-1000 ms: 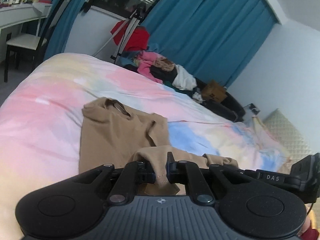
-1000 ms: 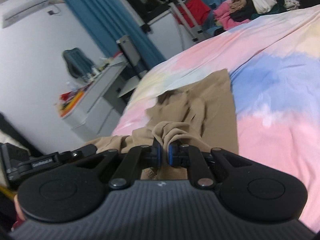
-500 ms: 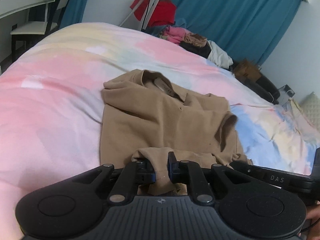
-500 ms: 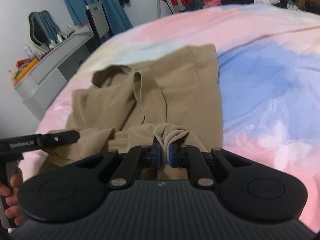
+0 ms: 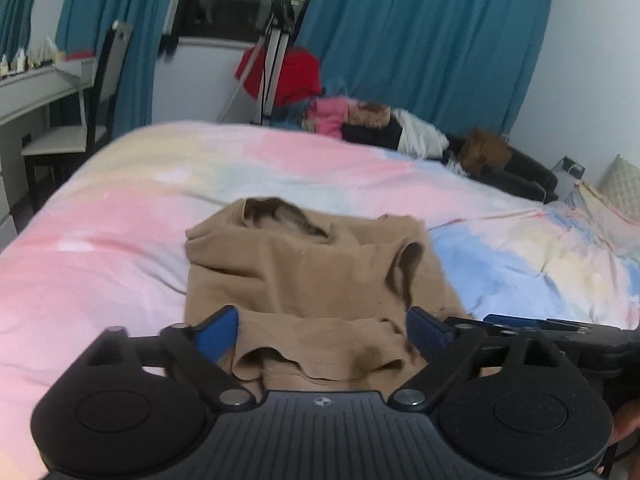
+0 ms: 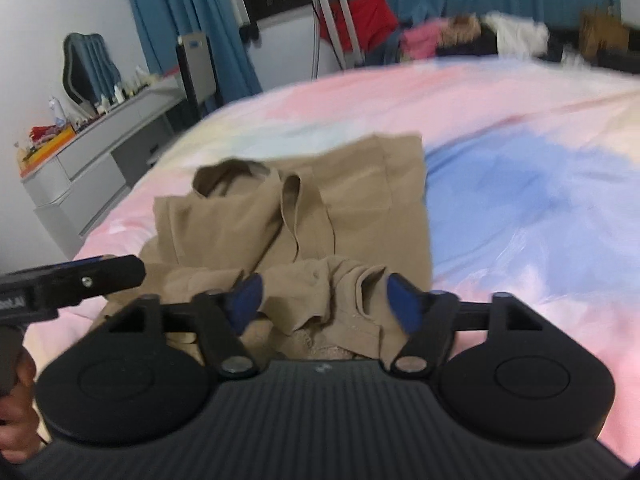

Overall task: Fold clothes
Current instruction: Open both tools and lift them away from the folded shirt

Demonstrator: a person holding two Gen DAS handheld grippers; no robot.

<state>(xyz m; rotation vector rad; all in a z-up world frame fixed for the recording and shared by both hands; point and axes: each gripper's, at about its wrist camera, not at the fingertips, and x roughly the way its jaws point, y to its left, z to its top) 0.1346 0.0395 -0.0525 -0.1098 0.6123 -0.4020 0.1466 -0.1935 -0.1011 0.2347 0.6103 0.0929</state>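
Observation:
A tan shirt [image 5: 304, 276] lies folded on the pastel bedspread [image 5: 120, 216], its collar toward the far side. The near hem is doubled over and bunched just in front of both grippers. My left gripper [image 5: 322, 326] stands open, blue pads wide apart, with the loose hem lying between them. My right gripper [image 6: 324, 300] is open too, and the crumpled hem [image 6: 320, 292] rests between its fingers. The same shirt [image 6: 320, 200] fills the middle of the right wrist view. Each view shows the other gripper at its edge, the left one [image 6: 68, 280] held by a hand.
A heap of mixed clothes [image 5: 360, 124] sits past the far edge of the bed, by blue curtains. A tripod [image 5: 272, 60] stands behind it. A white desk and chair [image 5: 52, 120] are at the far left. A pillow [image 5: 620, 184] lies at the right.
Both grippers have opened and let go of the tan hem they were pinching. The hem now lies dropped on the shirt, forming the fold.

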